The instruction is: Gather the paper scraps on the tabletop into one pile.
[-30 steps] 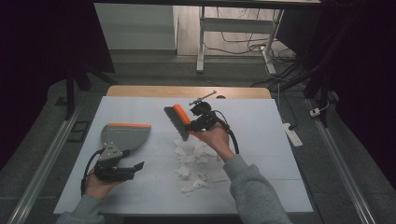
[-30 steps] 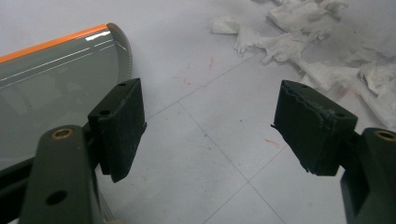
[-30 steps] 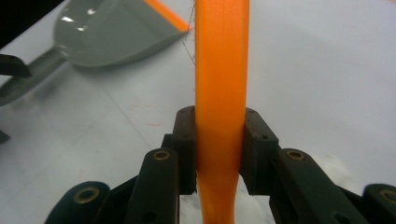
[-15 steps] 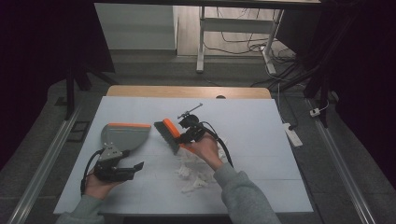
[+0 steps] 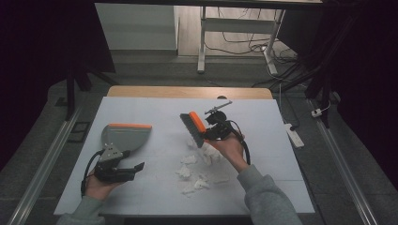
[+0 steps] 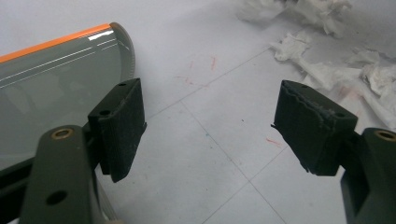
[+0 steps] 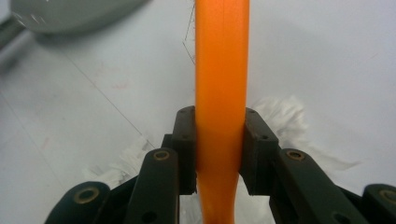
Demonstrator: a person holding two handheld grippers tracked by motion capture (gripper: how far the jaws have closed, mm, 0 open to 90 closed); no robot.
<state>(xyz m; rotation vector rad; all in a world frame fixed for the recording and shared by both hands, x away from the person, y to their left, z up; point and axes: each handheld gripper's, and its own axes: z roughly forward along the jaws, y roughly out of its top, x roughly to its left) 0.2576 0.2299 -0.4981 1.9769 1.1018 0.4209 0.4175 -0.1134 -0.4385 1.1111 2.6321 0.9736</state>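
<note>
High view: the right gripper (image 5: 210, 132) holds a hand brush (image 5: 193, 129) lifted above the table (image 5: 263, 122), jaws clamped on its orange handle (image 7: 221, 70), with the scraps of torn white paper (image 5: 199, 166) lying just below and toward the person. The grey dustpan (image 5: 123, 137) with its orange lip sits well to the left of the scraps, so the sweep would run that way. The left gripper (image 5: 123, 169), jaws apart around nothing, rests just beside the pan's near edge, probably not touching it.
</note>
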